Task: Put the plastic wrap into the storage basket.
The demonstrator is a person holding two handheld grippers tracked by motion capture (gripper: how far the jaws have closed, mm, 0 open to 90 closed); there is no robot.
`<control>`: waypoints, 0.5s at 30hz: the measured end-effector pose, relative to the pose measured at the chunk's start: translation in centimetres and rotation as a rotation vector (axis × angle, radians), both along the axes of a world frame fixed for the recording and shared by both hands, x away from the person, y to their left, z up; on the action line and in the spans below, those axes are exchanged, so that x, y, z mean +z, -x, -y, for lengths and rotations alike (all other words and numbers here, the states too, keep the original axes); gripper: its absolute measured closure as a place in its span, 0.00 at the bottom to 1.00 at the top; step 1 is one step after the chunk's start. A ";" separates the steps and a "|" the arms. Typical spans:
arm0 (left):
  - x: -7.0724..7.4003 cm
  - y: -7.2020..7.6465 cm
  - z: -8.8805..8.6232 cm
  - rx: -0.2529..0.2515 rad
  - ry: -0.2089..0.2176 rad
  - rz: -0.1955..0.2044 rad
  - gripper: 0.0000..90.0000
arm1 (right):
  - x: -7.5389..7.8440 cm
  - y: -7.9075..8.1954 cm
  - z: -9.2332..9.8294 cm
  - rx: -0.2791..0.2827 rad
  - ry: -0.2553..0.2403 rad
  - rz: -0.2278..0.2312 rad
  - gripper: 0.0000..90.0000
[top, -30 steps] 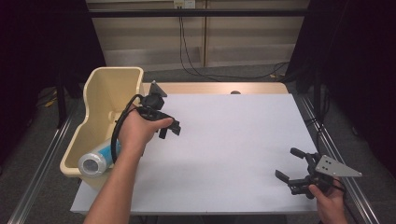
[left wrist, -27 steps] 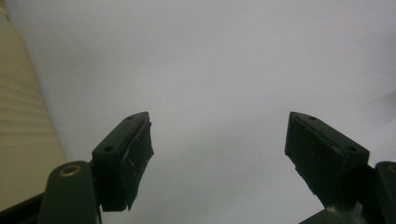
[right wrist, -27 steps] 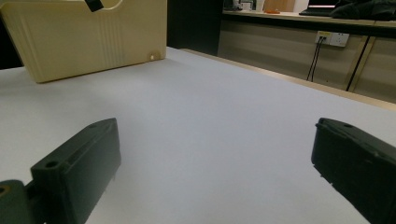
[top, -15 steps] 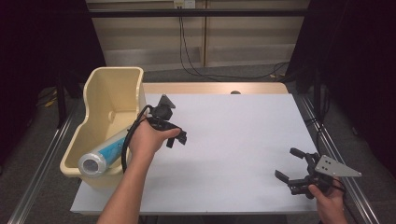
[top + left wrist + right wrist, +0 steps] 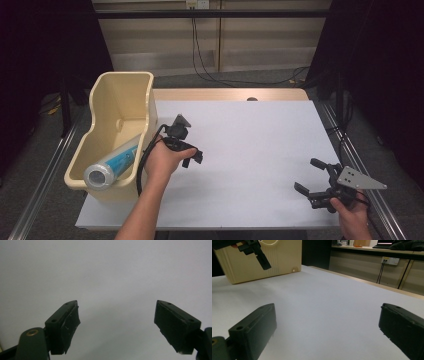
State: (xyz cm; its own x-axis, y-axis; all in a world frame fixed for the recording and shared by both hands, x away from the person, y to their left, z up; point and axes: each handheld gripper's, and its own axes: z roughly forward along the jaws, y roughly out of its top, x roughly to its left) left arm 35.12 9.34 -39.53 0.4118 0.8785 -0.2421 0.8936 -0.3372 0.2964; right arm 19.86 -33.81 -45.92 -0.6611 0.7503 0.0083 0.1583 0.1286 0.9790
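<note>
**Can lies in bin; both grippers empty over bare table**

The blue-and-white can (image 5: 112, 166) lies on its side in the near end of the cream plastic bin (image 5: 121, 90), at the left of the high view, its silver end toward the bottom left corner. The left gripper (image 5: 194, 157) sits just right of the bin wall, over the white table (image 5: 260, 140); its jaws have just been opening and stand partly apart with nothing between them, as the left gripper view confirms. The right gripper (image 5: 314, 176), at the lower right, stands wide and empty, well apart from the bin.

Risks, as judged:
- The left gripper's cable (image 5: 145, 160) loops beside the bin rim; a sideways move could snag it and drag the bin.
- The can is round and free to roll if the bin is jolted.
- The bin stands near the table's left edge, so a push could send it off.
</note>
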 end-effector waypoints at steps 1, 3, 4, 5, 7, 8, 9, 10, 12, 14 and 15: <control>-0.2 0.1 0.0 0.000 0.000 0.000 0.22 | 0.0 0.0 0.0 0.001 0.000 0.000 0.01; -0.9 0.2 0.0 0.001 -0.005 0.007 0.22 | 0.0 0.0 0.0 0.000 0.000 -0.002 0.01; -1.2 0.2 -0.1 0.000 -0.008 0.009 0.22 | 0.0 0.0 0.0 0.002 0.003 0.002 0.01; -1.5 0.3 -0.1 0.007 -0.005 0.012 0.22 | 0.0 0.0 0.0 0.002 0.003 0.004 0.01; -1.9 0.4 -0.2 0.008 -0.009 0.025 0.22 | 0.0 0.0 0.0 0.002 0.002 0.002 0.01; -2.1 0.5 -0.2 0.012 -0.008 0.034 0.22 | 0.0 0.0 0.0 0.002 0.002 0.003 0.01; -2.3 0.6 -0.3 0.009 -0.007 0.042 0.22 | 0.0 0.0 0.0 0.002 0.004 0.004 0.01; -2.5 0.7 -0.3 0.016 -0.002 0.054 0.22 | 0.0 0.0 0.0 0.002 0.003 0.004 0.01; -2.8 0.8 -0.4 0.017 0.014 0.100 0.22 | 0.0 0.0 0.0 0.003 0.003 0.002 0.01; -3.3 1.1 -0.4 0.025 0.032 0.139 0.22 | 0.0 0.0 0.0 0.003 0.004 0.001 0.01; -3.5 1.2 -0.4 0.021 0.039 0.161 0.21 | 0.0 0.0 0.0 0.004 0.002 0.000 0.01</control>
State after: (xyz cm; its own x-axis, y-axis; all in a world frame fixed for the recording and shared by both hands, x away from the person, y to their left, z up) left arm 33.89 9.78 -43.05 0.4296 0.8787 -0.2082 0.8402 -0.3044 0.4487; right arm 19.82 -33.78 -45.91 -0.6637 0.7479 0.0068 0.1574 0.1308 0.9788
